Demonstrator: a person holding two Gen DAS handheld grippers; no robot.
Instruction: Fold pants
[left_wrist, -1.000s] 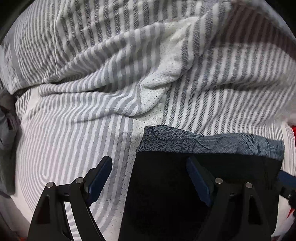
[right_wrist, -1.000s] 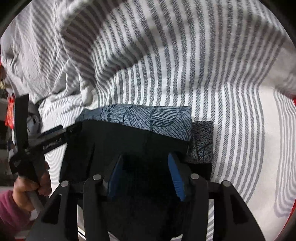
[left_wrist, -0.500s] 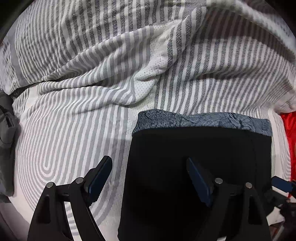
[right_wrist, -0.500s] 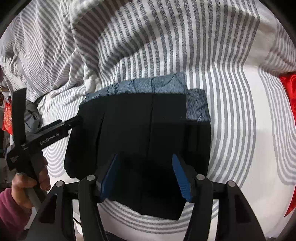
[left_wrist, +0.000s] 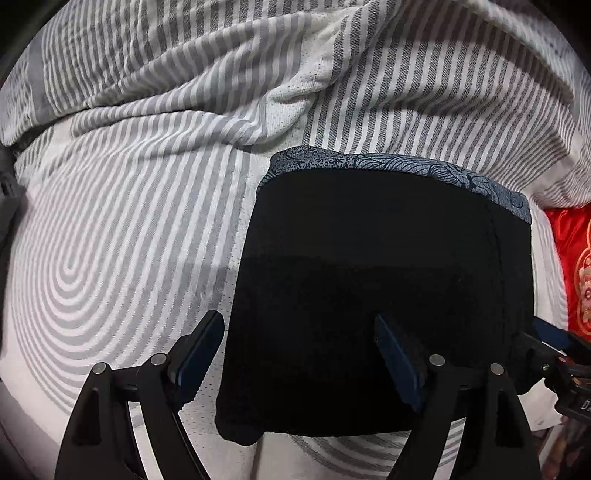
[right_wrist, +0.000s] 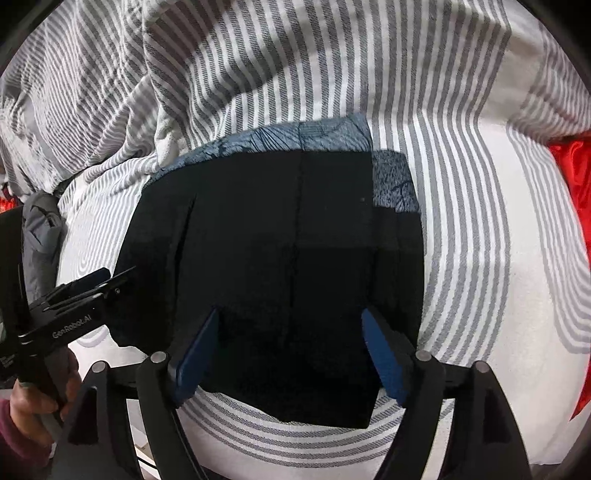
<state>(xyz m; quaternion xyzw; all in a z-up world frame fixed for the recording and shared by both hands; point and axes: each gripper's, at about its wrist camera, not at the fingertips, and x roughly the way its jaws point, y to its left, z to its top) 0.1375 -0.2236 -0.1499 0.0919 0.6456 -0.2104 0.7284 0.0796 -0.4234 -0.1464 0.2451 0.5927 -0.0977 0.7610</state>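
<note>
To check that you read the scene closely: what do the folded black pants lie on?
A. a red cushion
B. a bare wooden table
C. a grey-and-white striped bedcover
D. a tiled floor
C: the pants lie flat on the grey-and-white striped bedcover, whose stripes show on all sides of them.

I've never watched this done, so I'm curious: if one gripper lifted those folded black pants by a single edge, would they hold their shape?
Probably not. The black pants lie flat in soft layers on the striped bedding, so they look floppy and would likely droop and unfold. They seem thin, so probably light. The patterned blue band along the far edge might slide askew.
</note>
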